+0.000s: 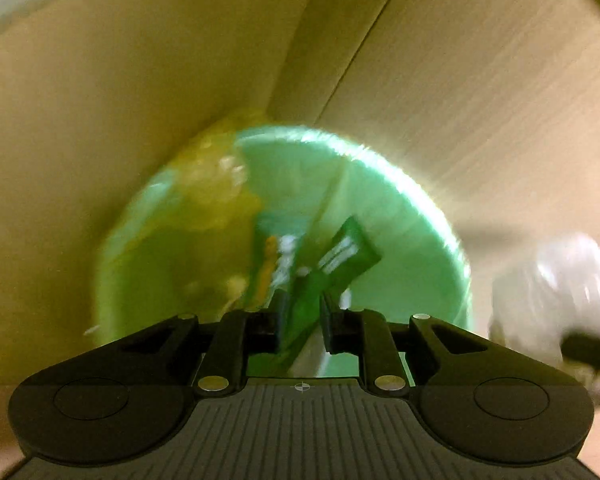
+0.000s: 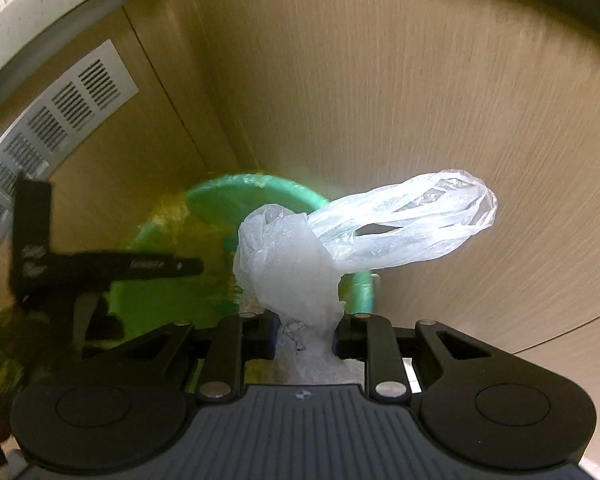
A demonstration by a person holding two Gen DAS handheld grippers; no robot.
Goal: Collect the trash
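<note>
Wooden cabinet front [image 2: 420,80] behind; below it, green-lined trash bin [image 1: 400,208], already holding yellowish and printed waste. Both grippers poised over its mouth, each with one piece of trash, neither yet dropped: carrying judged done, release into the bin left. Right gripper [image 2: 305,338] clenched on crumpled clear plastic bag [image 2: 300,264], its looped end jutting right past the rim. Left gripper [image 1: 303,322] nearly closed, narrow gap, green wrapper [image 1: 332,268] slanting between the fingers above the liner; pads apparently touching it, though firm pressure not certain through blur. Vent grille [image 2: 60,120] at far left.
</note>
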